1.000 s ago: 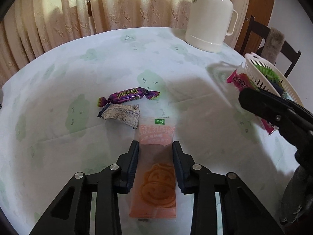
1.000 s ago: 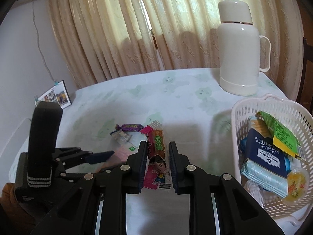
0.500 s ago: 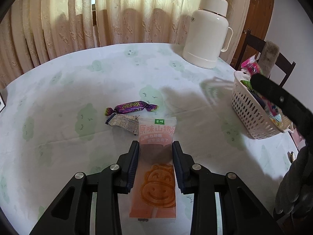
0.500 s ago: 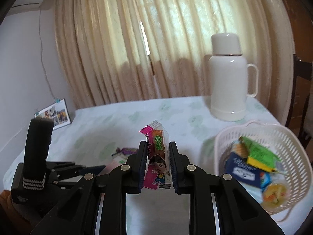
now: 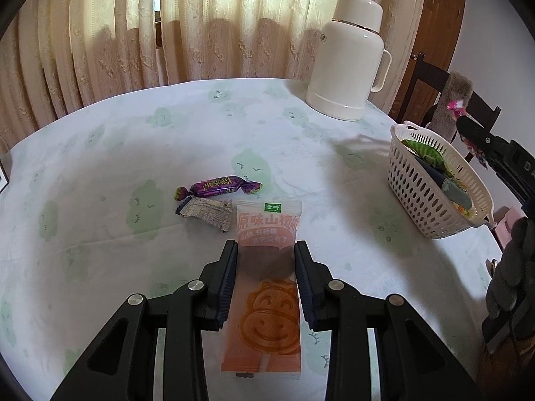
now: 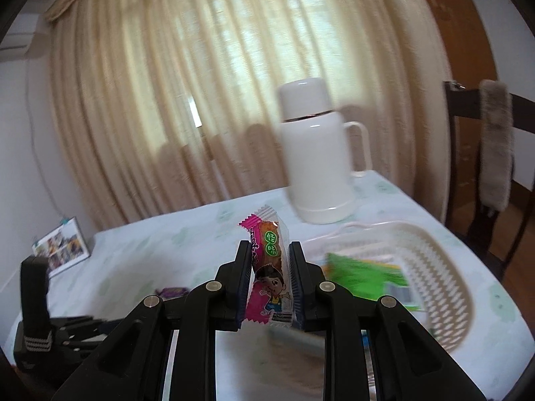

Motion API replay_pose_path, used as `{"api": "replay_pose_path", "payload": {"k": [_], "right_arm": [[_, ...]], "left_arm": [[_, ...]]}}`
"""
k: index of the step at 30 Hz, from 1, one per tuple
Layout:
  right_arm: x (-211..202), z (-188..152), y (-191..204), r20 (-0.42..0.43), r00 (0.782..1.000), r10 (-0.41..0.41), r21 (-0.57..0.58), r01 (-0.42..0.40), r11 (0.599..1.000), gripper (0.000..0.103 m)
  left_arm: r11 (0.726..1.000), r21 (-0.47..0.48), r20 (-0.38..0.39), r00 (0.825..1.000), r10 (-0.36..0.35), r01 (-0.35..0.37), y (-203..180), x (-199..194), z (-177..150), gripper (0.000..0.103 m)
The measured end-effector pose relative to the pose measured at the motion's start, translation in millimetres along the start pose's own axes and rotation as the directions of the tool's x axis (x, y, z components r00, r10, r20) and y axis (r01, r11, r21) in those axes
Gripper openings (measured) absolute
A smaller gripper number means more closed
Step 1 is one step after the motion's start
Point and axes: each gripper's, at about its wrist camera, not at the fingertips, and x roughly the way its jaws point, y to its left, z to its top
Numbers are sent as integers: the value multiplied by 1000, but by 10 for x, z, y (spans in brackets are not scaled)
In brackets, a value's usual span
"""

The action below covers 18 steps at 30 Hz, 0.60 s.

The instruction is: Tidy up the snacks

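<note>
My left gripper (image 5: 266,250) is shut on an orange snack packet (image 5: 265,260) with a smiling face, held above the tablecloth. Just beyond it lie a purple candy (image 5: 217,186) and a silver-wrapped candy (image 5: 205,212). My right gripper (image 6: 270,250) is shut on a pink snack packet (image 6: 267,267) that stands upright between its fingers, above the near left rim of the white basket (image 6: 431,264). In the left wrist view the basket (image 5: 414,187) sits at the right with several snacks inside, and the right gripper (image 5: 468,127) hovers over its far side.
A white thermos jug (image 5: 347,63) stands at the back of the table (image 5: 100,167), before beige curtains. A dark wooden chair (image 6: 481,133) with a grey fuzzy cover stands right of the table. A photo frame (image 6: 62,250) rests at the far left edge.
My right gripper has carried the pink packet rightward and up, from over the loose candies to above the basket. The left gripper has lifted the orange packet slightly.
</note>
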Motion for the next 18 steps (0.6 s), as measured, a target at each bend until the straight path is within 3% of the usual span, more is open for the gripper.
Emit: {"api": "replay_pose_path", "payload": {"k": [6, 8, 10, 18], "right_arm": [[-7, 33, -370, 9, 993, -117, 106, 115, 988, 29], [3, 38, -472, 1, 991, -133, 145, 131, 981, 42], [-7, 36, -537, 1, 990, -140, 174, 137, 975, 47], [-117, 49, -614, 42, 983, -179, 213, 166, 963, 48]], "left_arm": [[1000, 4, -4, 1000, -9, 10, -18, -4, 9, 30], [1000, 3, -6, 1000, -12, 12, -24, -1, 14, 30], [1000, -1, -7, 1000, -19, 19, -28, -2, 25, 30], [999, 16, -4, 999, -51, 51, -155, -16, 134, 30]]}}
